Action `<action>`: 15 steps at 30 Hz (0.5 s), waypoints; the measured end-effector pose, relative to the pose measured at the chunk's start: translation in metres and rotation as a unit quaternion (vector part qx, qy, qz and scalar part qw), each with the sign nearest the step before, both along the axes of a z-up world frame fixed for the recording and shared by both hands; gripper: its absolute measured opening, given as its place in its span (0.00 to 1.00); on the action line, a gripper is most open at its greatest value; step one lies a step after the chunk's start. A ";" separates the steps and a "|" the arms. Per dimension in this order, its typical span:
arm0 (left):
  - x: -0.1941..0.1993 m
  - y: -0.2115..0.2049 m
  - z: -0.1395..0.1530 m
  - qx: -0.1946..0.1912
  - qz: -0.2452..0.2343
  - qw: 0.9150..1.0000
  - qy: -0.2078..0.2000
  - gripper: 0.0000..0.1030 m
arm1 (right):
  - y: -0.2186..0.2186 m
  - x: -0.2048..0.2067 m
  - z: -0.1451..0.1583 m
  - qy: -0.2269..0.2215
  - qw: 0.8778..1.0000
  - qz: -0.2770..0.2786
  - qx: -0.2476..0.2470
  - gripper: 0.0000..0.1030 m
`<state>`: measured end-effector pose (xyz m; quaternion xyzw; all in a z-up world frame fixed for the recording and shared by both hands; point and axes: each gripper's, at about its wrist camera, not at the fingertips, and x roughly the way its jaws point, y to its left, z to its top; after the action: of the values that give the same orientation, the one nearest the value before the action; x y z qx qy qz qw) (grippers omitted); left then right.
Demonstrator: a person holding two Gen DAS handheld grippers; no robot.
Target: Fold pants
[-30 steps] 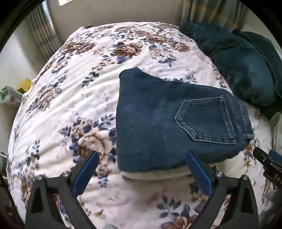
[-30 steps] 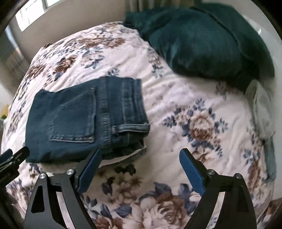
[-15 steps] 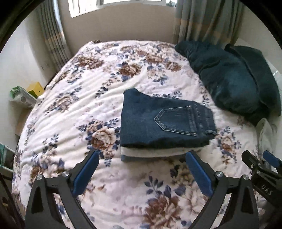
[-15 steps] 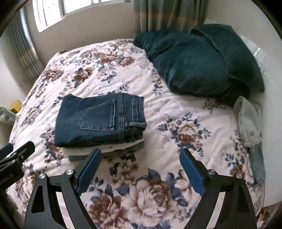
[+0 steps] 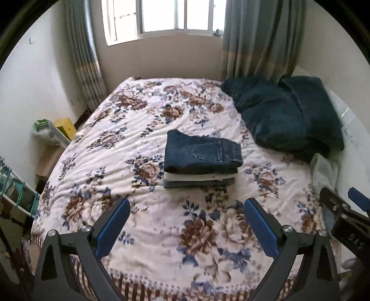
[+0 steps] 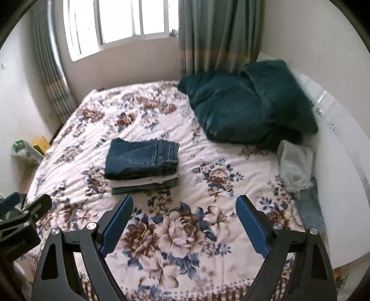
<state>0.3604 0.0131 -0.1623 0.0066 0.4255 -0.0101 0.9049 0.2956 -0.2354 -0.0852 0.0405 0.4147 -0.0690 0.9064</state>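
Left wrist view: our left gripper (image 5: 185, 228) stands with jaws wide, empty; the right gripper (image 6: 183, 224) likewise; on its body at frame edge we read partial lettering, "DAS"; beyond, folded pants (image 5: 201, 154) top a small stack mid floral bed (image 5: 129, 143); teal pillows (image 6: 245, 104) farther right; window (image 5: 166, 16) behind. Both grippers have drawn well back since a second ago, when the pants filled the near view.
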 end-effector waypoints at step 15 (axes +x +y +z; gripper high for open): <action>-0.173 -0.007 0.130 0.030 0.017 0.996 -0.086 0.98 | -0.004 -0.207 0.156 -0.062 0.997 0.042 0.008 0.90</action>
<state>0.1869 0.0064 -0.0324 0.0269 0.3464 0.0188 0.9375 0.0883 -0.2392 0.0709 0.0344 0.3597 -0.0254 0.9321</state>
